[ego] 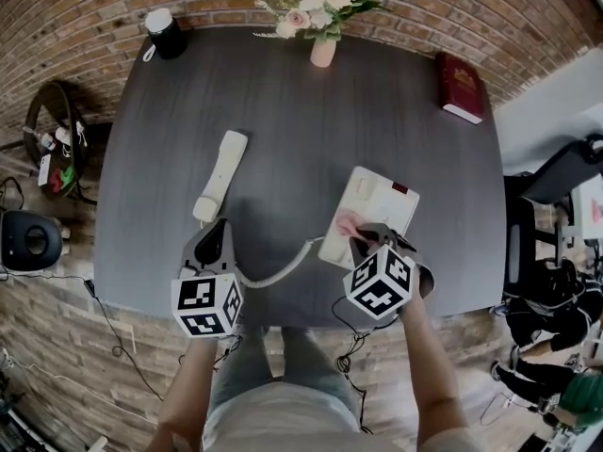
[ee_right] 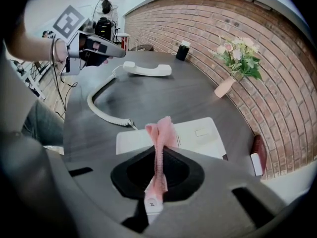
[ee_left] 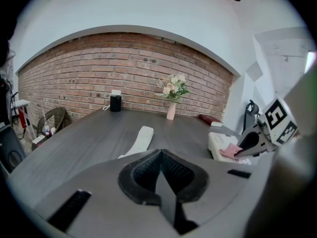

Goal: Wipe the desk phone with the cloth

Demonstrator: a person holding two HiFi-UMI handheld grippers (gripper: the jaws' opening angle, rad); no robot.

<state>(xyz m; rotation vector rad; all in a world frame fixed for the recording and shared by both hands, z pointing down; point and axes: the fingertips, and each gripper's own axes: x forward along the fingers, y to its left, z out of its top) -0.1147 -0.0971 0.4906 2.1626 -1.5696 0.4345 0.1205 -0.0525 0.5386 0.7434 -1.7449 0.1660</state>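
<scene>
Head view: phone base (ego: pixel 377 205) sits on the dark table (ego: pixel 283 102), right of centre near the front edge. The handset (ego: pixel 221 175) is off the base and lies flat on the table to its left, joined to it by the coiled cord (ego: pixel 283 271). The right gripper (ego: pixel 358 240) is over the base's near-left corner, with the pink cloth (ego: pixel 347 224) at its tips on the base. The left gripper (ego: pixel 217 236) is just below the handset's near end, not touching it. At the far edge are a vase of flowers (ego: pixel 323 12) and a red book (ego: pixel 460 86).

Left gripper view: jaws are pressed together with nothing between them. Handset ahead, base and cloth off to the right.

Right gripper view: jaws are clamped on the pink cloth. Its free end sticks up past the tips, over the white base. Cord loops left toward the handset.
</scene>
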